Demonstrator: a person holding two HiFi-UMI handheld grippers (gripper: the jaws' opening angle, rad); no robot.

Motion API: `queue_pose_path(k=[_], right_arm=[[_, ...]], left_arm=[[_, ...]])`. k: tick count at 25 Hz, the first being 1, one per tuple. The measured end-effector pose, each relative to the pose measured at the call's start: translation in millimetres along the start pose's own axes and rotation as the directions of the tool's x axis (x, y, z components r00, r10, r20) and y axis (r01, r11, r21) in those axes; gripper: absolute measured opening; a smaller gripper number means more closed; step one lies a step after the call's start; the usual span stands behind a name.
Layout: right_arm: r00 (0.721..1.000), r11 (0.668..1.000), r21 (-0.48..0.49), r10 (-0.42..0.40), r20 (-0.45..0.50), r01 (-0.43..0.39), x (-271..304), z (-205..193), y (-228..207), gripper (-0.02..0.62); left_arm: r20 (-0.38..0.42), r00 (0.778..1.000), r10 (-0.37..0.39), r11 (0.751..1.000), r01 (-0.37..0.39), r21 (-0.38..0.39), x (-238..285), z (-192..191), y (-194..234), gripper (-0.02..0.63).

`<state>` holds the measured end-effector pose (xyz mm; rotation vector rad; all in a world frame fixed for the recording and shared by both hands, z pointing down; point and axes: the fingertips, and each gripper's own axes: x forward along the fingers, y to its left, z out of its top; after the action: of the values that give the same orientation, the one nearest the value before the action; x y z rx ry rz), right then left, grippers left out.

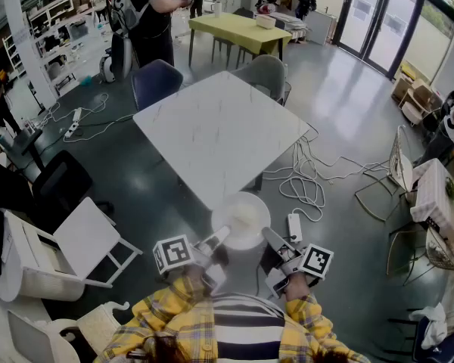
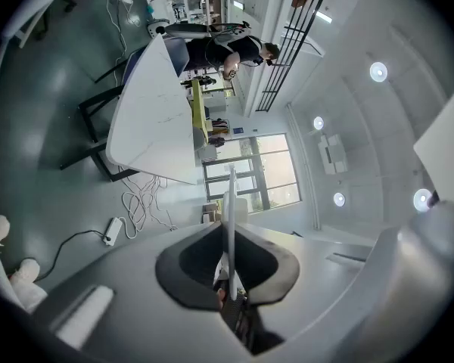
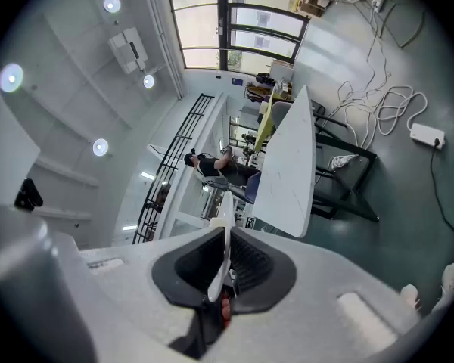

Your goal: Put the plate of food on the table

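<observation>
A white plate [image 1: 242,219] with pale food on it hangs in the air just off the near corner of the white marble table [image 1: 219,131]. My left gripper [image 1: 218,238] is shut on the plate's left rim, and my right gripper [image 1: 271,239] is shut on its right rim. In the left gripper view the plate [image 2: 230,225] shows edge-on between the dark jaw pads. The right gripper view shows the plate's rim [image 3: 223,252] clamped the same way, with the table [image 3: 291,169] beyond.
Grey chairs [image 1: 263,76] and a dark blue chair [image 1: 155,82] stand at the table's far side. Cables and a power strip [image 1: 294,227] lie on the floor to the right. A white folding chair [image 1: 83,240] sits at the left. A person [image 1: 147,13] stands beyond, near a yellow table [image 1: 238,30].
</observation>
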<state>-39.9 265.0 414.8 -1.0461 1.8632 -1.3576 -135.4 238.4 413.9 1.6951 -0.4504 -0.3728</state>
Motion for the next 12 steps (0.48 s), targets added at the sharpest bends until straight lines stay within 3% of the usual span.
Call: queue_pose_path(k=[5, 12], right_arm=[[0.999, 0.999, -0.017, -0.051, -0.006, 0.051, -16.9, -4.4, -7.5, 0.018], [0.999, 0.999, -0.016, -0.044, -0.008, 0.044, -14.3, -7.3, -7.3, 0.018]], left_arm=[[-0.004, 1.0, 0.005, 0.999, -0.005, -0.033, -5.1, -15.5, 4.3, 0.003], [0.001, 1.0, -0.002, 0.999, 0.002, -0.033, -8.6, -13.8, 1.1, 0.003]])
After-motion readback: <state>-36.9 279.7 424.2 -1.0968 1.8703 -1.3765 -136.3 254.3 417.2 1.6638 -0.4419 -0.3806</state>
